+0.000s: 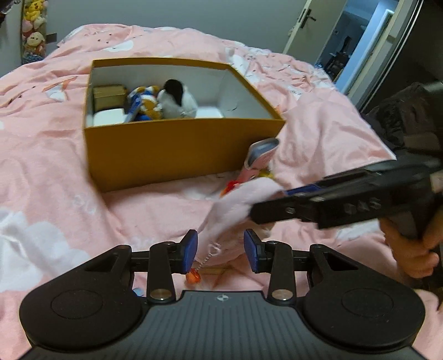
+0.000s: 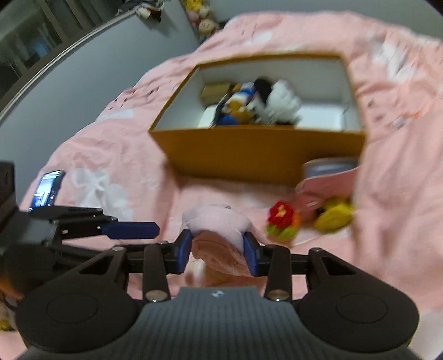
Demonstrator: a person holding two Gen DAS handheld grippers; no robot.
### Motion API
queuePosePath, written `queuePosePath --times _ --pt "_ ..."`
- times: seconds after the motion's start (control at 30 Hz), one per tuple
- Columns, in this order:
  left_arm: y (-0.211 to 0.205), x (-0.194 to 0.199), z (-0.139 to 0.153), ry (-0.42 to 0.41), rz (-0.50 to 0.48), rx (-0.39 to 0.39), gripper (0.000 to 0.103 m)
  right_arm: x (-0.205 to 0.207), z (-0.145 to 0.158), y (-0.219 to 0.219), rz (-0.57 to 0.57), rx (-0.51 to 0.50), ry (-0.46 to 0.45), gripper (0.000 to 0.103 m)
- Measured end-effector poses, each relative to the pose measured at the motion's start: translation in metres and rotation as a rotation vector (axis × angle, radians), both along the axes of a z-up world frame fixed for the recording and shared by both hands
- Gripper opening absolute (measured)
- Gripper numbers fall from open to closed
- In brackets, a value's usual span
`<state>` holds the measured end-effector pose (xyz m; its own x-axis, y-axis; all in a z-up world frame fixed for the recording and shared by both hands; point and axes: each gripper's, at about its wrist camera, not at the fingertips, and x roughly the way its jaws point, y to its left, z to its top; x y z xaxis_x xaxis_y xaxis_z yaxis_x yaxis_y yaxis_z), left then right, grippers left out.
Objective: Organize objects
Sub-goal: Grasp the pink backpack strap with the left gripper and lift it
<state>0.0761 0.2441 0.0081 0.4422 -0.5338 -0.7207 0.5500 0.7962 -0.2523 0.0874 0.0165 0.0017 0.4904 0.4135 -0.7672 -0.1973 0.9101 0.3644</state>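
Observation:
A yellow cardboard box (image 1: 177, 149) (image 2: 260, 152) stands open on the pink bed, with a black-and-white plush (image 1: 177, 101), a blue-and-orange plush (image 1: 144, 103) and small boxes inside. My right gripper (image 2: 217, 247) is shut on a pale pink plush toy (image 2: 218, 224), which also shows in the left wrist view (image 1: 238, 199), held just above the blanket in front of the box. My left gripper (image 1: 221, 252) is open, its blue pads either side of the plush's lower end and keychain (image 1: 206, 263). The right gripper's finger (image 1: 304, 207) comes in from the right.
A pink pouch (image 1: 260, 157) (image 2: 324, 180) leans by the box's right corner. A red flower toy (image 2: 282, 218) and a yellow toy (image 2: 332, 216) lie in front of it. A phone (image 2: 47, 188) lies at left. A door (image 1: 304, 25) stands open behind the bed.

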Motion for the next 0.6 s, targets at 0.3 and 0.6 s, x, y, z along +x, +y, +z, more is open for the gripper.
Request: queuePosePath --times 0.3,0.6 --pt "-0.002 0.019 -0.019 0.014 0.065 0.022 0.045 0.015 -0.015 0.001 -0.083 0.008 -0.049 0.038" --pt "-0.010 0.034 -0.030 0.020 0.096 -0.006 0.059 0.000 -0.017 -0.040 -0.222 -0.116 -0.159 0.050"
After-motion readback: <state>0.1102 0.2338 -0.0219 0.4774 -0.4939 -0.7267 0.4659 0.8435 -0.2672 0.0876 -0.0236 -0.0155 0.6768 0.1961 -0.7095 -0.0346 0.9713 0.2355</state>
